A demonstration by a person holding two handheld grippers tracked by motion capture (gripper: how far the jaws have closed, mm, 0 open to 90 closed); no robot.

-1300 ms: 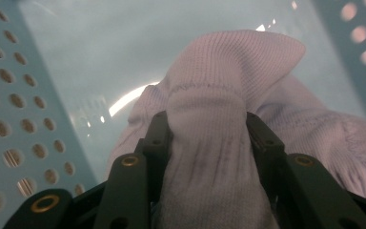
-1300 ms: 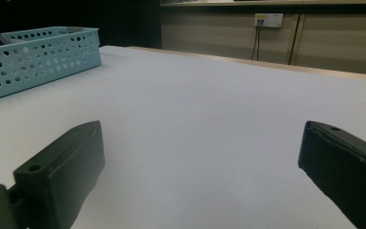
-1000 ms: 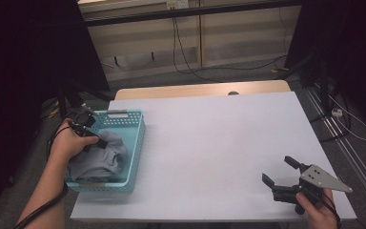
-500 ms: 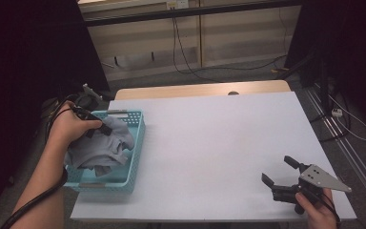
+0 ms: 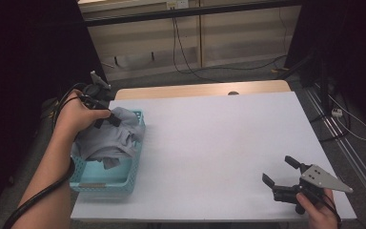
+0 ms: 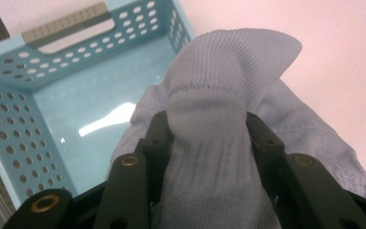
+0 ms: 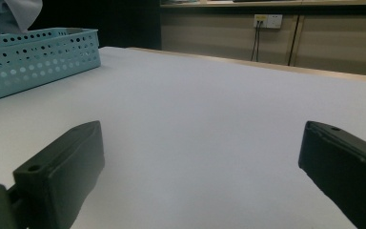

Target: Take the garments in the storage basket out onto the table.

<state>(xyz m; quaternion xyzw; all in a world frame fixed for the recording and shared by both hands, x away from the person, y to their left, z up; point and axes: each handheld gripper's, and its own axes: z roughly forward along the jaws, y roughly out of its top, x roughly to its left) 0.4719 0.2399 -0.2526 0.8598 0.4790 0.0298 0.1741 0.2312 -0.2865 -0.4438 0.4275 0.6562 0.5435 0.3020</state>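
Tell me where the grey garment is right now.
The grey garment sits at the high view's left, pinched in the left gripper over the blue basket.

Left gripper (image 6: 207, 138) with both black jaws closed on a fold of pale grey knitted garment (image 6: 209, 157), which bulges up between them. At 10 o'clock, a light-blue perforated plastic basket (image 6: 9, 119) with a grey handle slot, its floor bare. White bench (image 6: 338, 57) at 2 o'clock.
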